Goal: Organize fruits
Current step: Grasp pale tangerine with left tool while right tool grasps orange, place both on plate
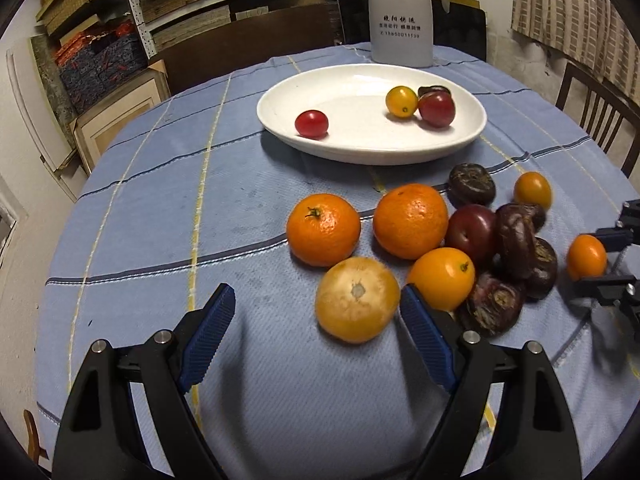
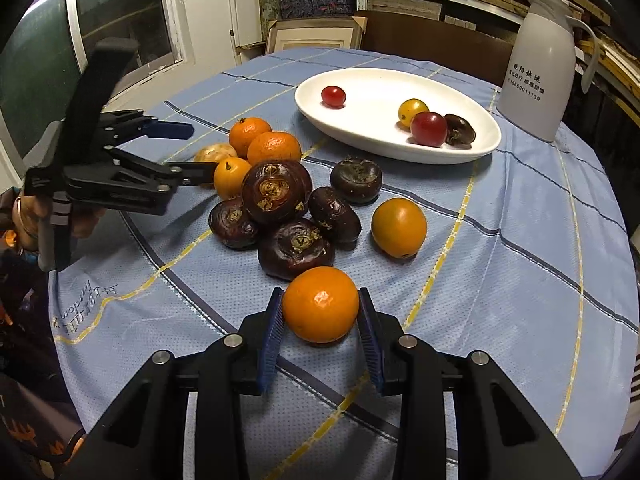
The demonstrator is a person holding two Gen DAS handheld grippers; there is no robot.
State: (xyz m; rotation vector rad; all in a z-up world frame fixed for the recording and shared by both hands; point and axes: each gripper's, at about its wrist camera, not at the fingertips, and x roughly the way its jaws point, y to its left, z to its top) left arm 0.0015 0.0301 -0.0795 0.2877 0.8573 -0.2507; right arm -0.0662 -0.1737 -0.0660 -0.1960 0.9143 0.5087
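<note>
Fruit lay heaped on the tabletop (image 1: pixel 160 208), which wore a blue checked cloth (image 2: pixel 520 280) carrying mirrored, unreadable lettering near its edge at 8 o'clock in the right wrist view. The right gripper (image 2: pixel 322 312) was clamped on a small orange fruit (image 2: pixel 320 304), both blue pads touching its sides. Just beyond it, toward 12 o'clock, sat a cluster of dark water chestnuts (image 2: pixel 280 208), with a second small orange fruit (image 2: pixel 399 227) at their 3 o'clock and two mandarins (image 2: pixel 264 142) behind. The left gripper (image 1: pixel 318 304) stood wide apart and held nothing; a pale-bottomed mandarin (image 1: pixel 357 300) lay near its right finger, though whether they touched I could not tell. Farther off rested a white oval plate (image 1: pixel 344 144) holding a red cherry tomato (image 1: pixel 311 123), a yellow one (image 1: pixel 401 101), a darker red one (image 1: pixel 437 109) and one chestnut (image 2: pixel 460 129). At 12 o'clock past the plate stood a white thermos jug (image 1: pixel 401 12) printed with Chinese characters and a number reading roughly 15850011139.
</note>
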